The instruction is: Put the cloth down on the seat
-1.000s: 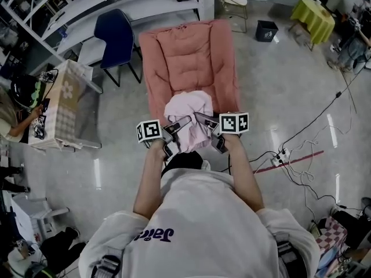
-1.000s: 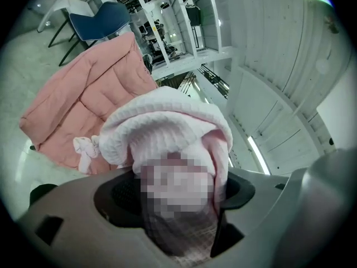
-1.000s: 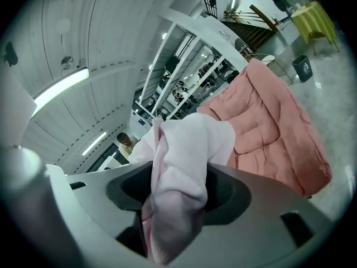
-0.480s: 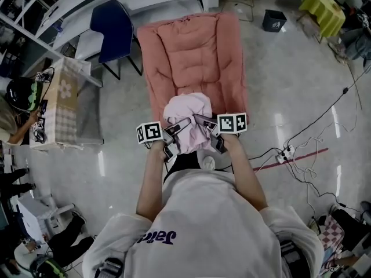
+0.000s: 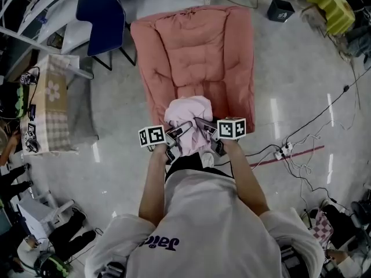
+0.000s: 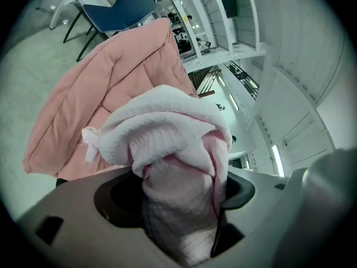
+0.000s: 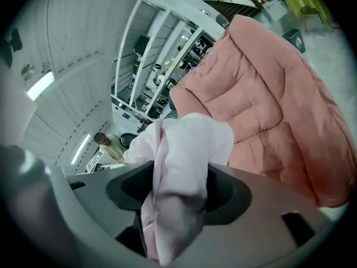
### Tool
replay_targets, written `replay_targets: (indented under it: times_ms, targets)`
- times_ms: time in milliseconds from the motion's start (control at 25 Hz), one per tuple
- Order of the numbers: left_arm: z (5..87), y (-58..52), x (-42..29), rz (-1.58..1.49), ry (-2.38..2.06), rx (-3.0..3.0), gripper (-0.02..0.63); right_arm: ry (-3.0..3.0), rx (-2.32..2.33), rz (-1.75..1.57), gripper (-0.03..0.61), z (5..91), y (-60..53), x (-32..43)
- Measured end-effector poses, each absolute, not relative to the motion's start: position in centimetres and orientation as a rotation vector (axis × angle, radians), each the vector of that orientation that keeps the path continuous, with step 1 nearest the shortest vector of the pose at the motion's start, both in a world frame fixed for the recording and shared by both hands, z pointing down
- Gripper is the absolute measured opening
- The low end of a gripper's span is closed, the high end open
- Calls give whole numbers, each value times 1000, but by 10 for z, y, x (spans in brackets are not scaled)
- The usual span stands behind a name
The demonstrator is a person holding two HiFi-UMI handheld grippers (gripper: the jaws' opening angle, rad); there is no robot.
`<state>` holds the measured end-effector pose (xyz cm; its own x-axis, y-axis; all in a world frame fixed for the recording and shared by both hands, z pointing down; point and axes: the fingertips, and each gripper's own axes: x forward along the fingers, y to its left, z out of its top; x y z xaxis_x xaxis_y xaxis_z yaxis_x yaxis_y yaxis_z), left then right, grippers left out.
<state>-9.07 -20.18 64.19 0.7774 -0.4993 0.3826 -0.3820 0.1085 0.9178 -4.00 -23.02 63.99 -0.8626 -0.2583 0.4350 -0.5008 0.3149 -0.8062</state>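
A pale pink cloth (image 5: 186, 112) hangs bunched between both grippers, over the near end of a salmon-pink padded seat (image 5: 194, 51). My left gripper (image 5: 179, 130) is shut on the cloth's left side and my right gripper (image 5: 204, 124) on its right side. In the left gripper view the cloth (image 6: 167, 127) fills the jaws and drapes over them, with the seat (image 6: 95, 88) behind. In the right gripper view the cloth (image 7: 184, 144) is pinched in a fold between the jaws, and the seat (image 7: 268, 105) lies ahead to the right.
A blue chair (image 5: 101, 13) stands left of the seat's far end. A low table with a floral cover (image 5: 49, 103) is at the left, with people beyond it. Cables and a power strip (image 5: 284, 151) lie on the floor at the right. A black bin (image 5: 282, 8) sits far right.
The head view has moved forward, so the seat fills more of the picture. Both grippers keep their hold on the cloth, side by side as before.
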Motion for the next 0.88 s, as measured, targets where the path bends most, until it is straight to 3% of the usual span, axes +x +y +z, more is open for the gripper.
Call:
replay_targets:
  times_ms: [640, 880]
  targets:
    - [863, -282, -92, 59, -781, 1402, 344, -2125, 928, 1580, 235, 859, -311, -32]
    - [895, -275, -88, 119, -806, 1452, 344, -2125, 1005, 1557, 227, 891, -301, -26]
